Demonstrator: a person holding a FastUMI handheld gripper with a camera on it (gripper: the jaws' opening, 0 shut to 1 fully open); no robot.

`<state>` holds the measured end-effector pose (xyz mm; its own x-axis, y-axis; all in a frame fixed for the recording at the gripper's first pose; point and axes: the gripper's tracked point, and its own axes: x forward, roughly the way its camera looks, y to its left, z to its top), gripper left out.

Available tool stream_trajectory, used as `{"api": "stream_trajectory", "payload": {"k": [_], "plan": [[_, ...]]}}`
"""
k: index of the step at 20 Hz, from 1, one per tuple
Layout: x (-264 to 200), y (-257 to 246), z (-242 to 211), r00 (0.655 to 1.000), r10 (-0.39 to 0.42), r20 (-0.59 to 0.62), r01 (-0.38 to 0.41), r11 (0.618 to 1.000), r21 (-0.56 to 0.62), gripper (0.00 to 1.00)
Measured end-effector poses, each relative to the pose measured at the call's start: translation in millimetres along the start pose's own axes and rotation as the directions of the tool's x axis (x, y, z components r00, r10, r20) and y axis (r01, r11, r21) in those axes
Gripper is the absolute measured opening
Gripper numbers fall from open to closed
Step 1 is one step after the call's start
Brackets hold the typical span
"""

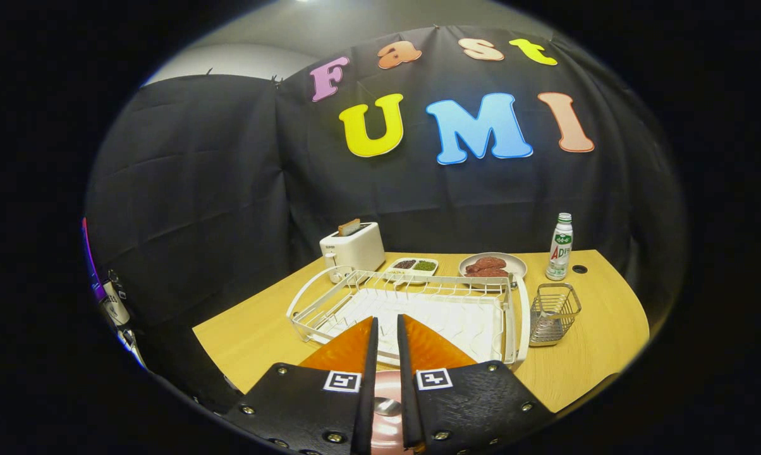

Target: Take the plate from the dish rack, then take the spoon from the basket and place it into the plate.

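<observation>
A pinkish plate (pixel 387 379) lies on the table right under my gripper (pixel 387 317), seen through the narrow gap between the fingers. The shiny bowl of a spoon (pixel 387 406) rests in that plate; its handle is hidden by the fingers. My fingers stand a small way apart, nearly parallel, and I see nothing pressed between them. Just ahead of the fingertips is the white wire dish rack (pixel 418 284), with no dish standing in it. The small wire basket (pixel 552 313) stands to the right of the rack.
Behind the rack stand a white toaster (pixel 353 248) with a slice in it, a two-part dish (pixel 414 265) of dark and green bits, and a plate of meat (pixel 492 265). A bottle (pixel 560 248) stands behind the basket. Bare wooden table (pixel 254 328) lies left of the rack.
</observation>
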<state>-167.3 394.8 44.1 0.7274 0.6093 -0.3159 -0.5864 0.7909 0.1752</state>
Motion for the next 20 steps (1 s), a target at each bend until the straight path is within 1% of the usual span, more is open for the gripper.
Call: {"api": "stream_trajectory", "payload": {"k": [3, 6, 10, 14, 17, 20], "plan": [[-6.3, -13.9, 6.0, 1.0, -0.026, 0.017, 0.026, 1.0, 0.005, 0.18], [-12.9, -36.8, 15.1, 0.996, -0.069, 0.048, 0.069, 0.998, -0.002, 0.18], [-25.5, -87.7, 34.8, 0.978, -0.174, 0.112, 0.175, 0.985, -0.001, 0.18], [-56.3, -136.8, 87.3, 0.937, -0.281, 0.209, 0.283, 0.959, 0.019, 0.17], [-81.6, -156.0, 142.6, 0.913, -0.304, 0.273, 0.306, 0.951, 0.036, 0.18], [-98.9, -171.2, 187.0, 0.898, -0.324, 0.296, 0.329, 0.944, 0.036, 0.18]]}}
